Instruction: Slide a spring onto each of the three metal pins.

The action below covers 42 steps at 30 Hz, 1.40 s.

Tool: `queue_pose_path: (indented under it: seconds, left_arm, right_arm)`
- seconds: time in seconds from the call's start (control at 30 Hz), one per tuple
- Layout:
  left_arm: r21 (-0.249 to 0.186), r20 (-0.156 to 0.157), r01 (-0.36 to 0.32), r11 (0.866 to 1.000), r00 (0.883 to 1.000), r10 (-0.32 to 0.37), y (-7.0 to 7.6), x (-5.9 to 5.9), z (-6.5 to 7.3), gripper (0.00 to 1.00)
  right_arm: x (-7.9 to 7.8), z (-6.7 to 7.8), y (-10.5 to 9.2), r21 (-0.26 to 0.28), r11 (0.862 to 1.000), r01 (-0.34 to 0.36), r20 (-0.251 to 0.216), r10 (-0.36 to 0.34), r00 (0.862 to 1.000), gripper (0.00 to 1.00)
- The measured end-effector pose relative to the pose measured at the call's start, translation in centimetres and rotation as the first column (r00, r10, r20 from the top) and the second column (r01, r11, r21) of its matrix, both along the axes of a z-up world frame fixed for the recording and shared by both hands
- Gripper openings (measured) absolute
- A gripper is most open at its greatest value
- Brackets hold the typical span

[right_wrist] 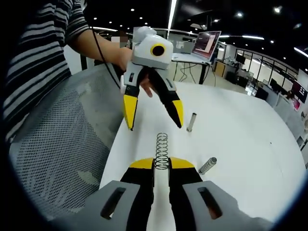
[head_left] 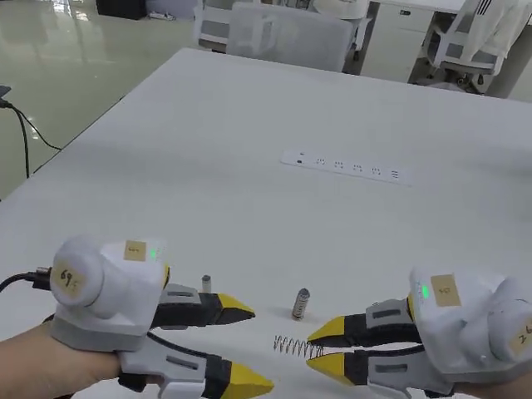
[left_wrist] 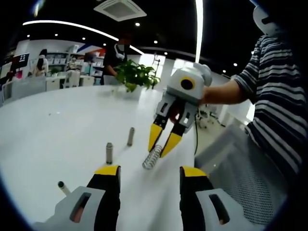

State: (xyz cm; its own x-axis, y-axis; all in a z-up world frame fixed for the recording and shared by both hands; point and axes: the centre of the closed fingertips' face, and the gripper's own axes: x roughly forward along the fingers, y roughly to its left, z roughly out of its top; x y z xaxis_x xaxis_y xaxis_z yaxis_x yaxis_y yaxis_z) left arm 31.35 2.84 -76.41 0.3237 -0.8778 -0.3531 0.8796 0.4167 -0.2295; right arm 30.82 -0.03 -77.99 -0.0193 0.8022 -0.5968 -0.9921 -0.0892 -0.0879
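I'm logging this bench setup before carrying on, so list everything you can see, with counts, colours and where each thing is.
table: one, white, under everything.
pins: three, grey metal, near part of the table; one looks ribbed, perhaps already wearing a spring.
spring: one, silver, near edge, gripped at one end.
power strip: one, white, mid-table.
chairs: two, pale, beyond the far edge.
plant: one, green, background of the left gripper view.
left gripper: white, black jaws with yellow tips, open.
right gripper: same colours, shut on the spring.
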Motion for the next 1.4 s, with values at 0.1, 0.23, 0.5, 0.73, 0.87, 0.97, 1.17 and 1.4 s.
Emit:
queue_pose_path:
  seconds: [0.1,0.23,0.5,0.73,0.87,0.97,1.17,1.4]
  left_arm:
    - [0.008,0.005,0.022,1.0,1.0,-0.022,-0.7,0.2,-0.3,0.39]
    - [0.009,0.015,0.043,0.999,0.999,-0.043,-1.3,0.2,-0.3,0.32]
    - [0.007,0.058,0.075,0.997,0.995,-0.075,-1.8,0.2,0.1,0.05]
    - [0.004,0.073,0.101,0.995,0.992,-0.101,-2.0,0.2,0.2,0.03]
    - [0.01,0.074,0.119,0.993,0.99,-0.12,-2.1,0.0,0.2,0.03]
    - [0.008,0.068,0.126,0.992,0.99,-0.126,-2.2,-0.2,0.2,0.03]
    - [-0.001,0.057,0.136,0.991,0.989,-0.136,-2.5,-0.5,0.3,0.03]
    - [-0.007,0.05,0.131,0.991,0.99,-0.131,-2.2,-0.6,0.5,0.03]
  right_arm:
    - [-0.2,0.2,0.1,0.008,1.0,-0.012,-0.002,0.012,1.0,0.08]
    - [-0.2,0.8,0.3,0.024,1.0,-0.015,0.002,0.015,1.0,0.08]
    - [-0.1,1.5,0.5,0.043,0.999,-0.027,0.004,0.026,1.0,0.08]
    - [0.0,1.5,0.3,0.044,0.999,-0.016,-0.004,0.016,1.0,0.08]
    - [-0.2,1.3,0.2,0.04,0.999,-0.015,-0.012,0.015,1.0,0.08]
    - [-0.3,1.1,0.2,0.043,0.999,-0.002,-0.024,0.003,1.0,0.08]
    - [-0.5,0.9,0.0,0.049,0.999,0.02,-0.033,-0.018,0.999,0.08]
    - [-0.3,0.6,-0.6,0.05,0.997,0.057,-0.072,-0.053,0.996,0.08]
